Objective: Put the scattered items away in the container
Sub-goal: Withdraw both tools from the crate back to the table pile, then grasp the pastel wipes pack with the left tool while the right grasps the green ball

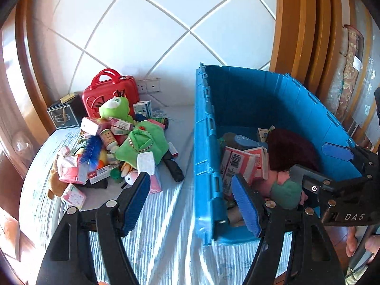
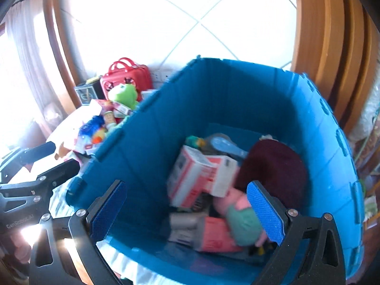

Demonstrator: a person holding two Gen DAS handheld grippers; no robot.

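Observation:
A blue crate (image 1: 206, 123) stands open on the bed, right of a pile of scattered items: a green plush (image 1: 140, 142), a frog plush (image 1: 114, 110), small boxes, a blue feather brush (image 1: 91, 152) and a black umbrella (image 1: 173, 168). My left gripper (image 1: 192, 204) is open and empty, straddling the crate's left wall. My right gripper (image 2: 187, 213) hangs open over the crate (image 2: 332, 128) with nothing between its pads. Below it lie a pink and green plush (image 2: 239, 218), white and red boxes (image 2: 201, 178) and a maroon hat (image 2: 273, 166).
A red case (image 1: 106, 90) and a dark box (image 1: 63, 116) stand behind the pile against the tiled wall. Wooden panels (image 1: 296, 35) rise behind the crate. A striped bed cover (image 1: 166, 225) lies in front. The left gripper (image 2: 51, 161) shows at the right wrist view's left edge.

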